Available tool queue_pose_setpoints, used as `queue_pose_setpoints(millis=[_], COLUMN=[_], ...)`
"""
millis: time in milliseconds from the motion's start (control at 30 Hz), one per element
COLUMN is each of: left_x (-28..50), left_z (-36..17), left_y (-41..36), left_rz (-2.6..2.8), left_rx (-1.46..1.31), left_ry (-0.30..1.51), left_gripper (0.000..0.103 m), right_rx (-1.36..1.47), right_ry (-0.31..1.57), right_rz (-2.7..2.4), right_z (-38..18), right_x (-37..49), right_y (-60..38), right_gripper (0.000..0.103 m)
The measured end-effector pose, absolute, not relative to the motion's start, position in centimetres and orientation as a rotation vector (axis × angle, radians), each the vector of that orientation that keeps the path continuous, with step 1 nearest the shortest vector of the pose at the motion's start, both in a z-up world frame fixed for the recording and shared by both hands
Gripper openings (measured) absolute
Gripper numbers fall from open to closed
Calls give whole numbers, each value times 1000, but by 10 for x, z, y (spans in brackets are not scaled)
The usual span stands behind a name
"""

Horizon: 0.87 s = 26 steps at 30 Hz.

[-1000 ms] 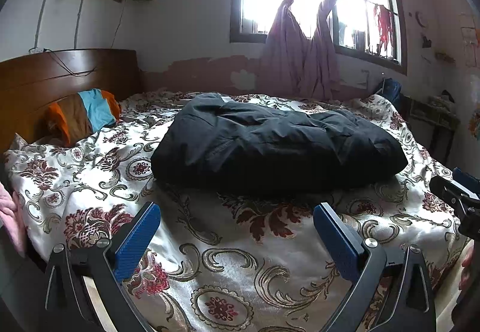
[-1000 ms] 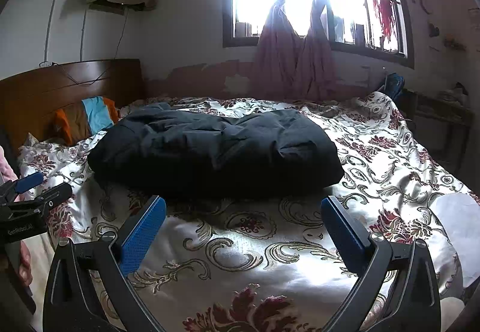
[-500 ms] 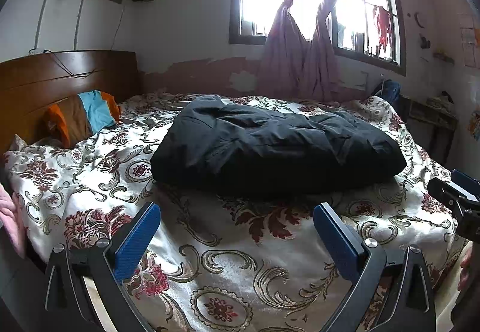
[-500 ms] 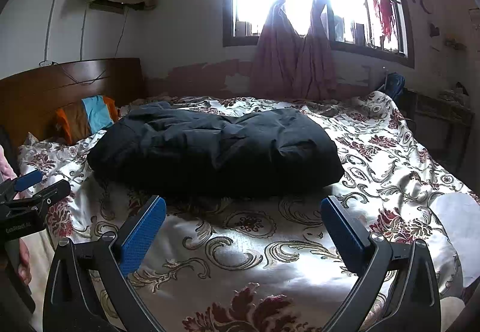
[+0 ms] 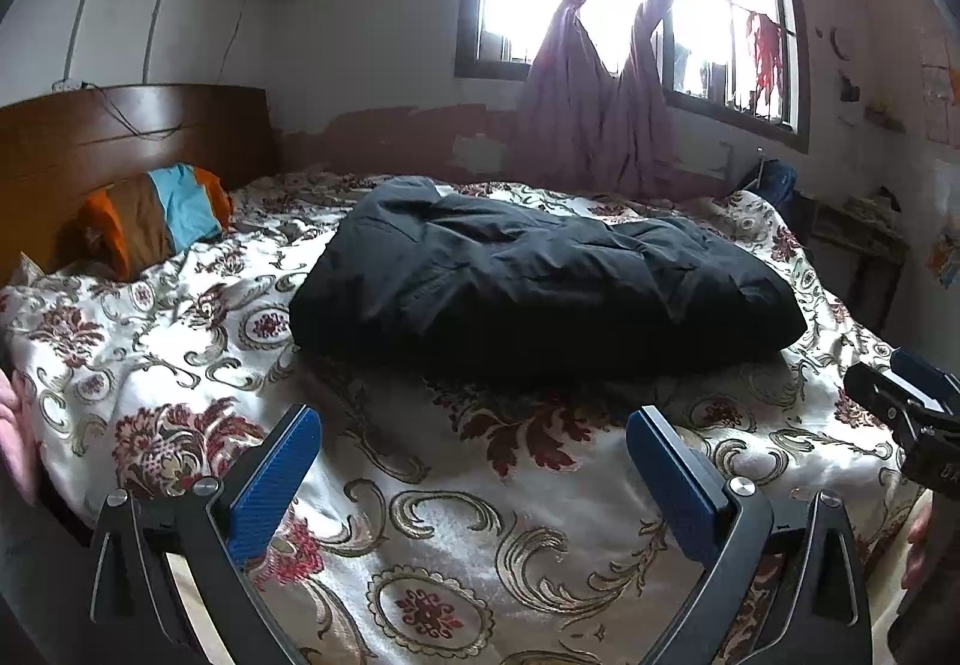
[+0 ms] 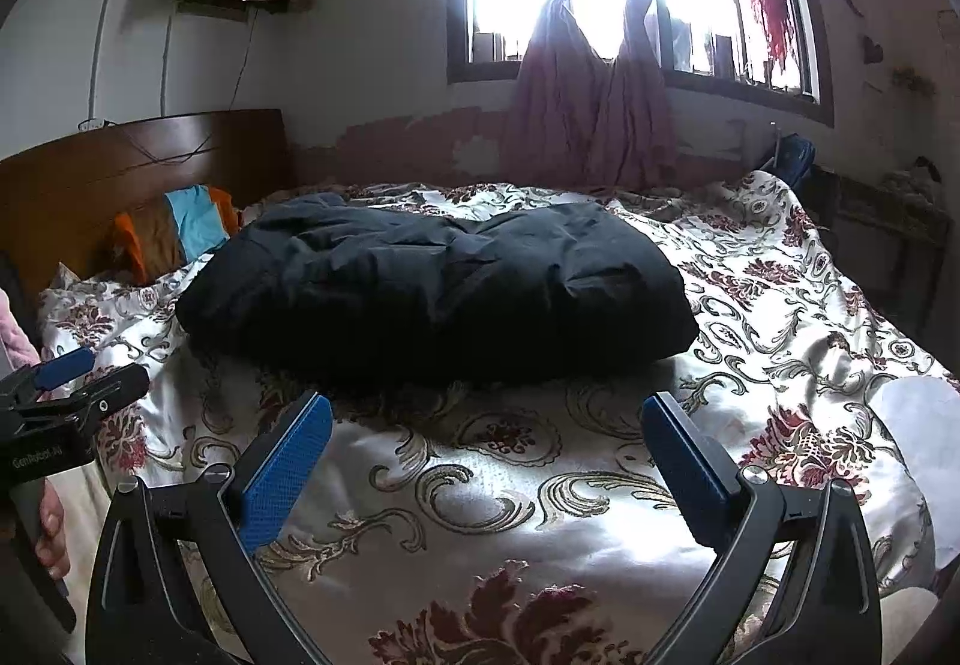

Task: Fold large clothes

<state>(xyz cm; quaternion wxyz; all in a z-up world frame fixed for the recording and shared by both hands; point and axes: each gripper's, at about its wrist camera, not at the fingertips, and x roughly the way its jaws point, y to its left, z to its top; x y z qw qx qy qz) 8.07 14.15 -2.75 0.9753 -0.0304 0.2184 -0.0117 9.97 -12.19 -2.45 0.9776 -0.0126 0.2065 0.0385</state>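
black jacket (image 5: 540, 281) lies bunched in a thick heap mid-bed on the floral bedspread (image 5: 456, 533), w/ nothing touching it. left gripper (image 5: 471, 476) hangs over the near edge of the bed, jaws wide apart, empty. right gripper (image 6: 486, 461) same: spread wide, holding nothing. striped pillow (image 5: 162, 221) sits by the headboard (image 5: 120, 137).

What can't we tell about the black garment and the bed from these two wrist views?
- Black garment: its type and how its layers lie; both views show only a dark bundle with creases.
- Its far side: hidden by its own bulk in both views.
- Bed: the near edge is cut off behind the open right gripper, and likewise behind the open left gripper.
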Motion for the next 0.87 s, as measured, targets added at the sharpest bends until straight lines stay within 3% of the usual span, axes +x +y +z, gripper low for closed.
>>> queue_pose_setpoints(millis=[867], left_x=[85], left_z=[-35], left_y=[133], left_rz=[-1], left_rx=[-15], left_ry=[480], left_gripper=[103], right_rx=[-26], right_ry=[435], right_rz=[79], right_z=[-32], right_x=[102], right_y=[-128], right_gripper=[101])
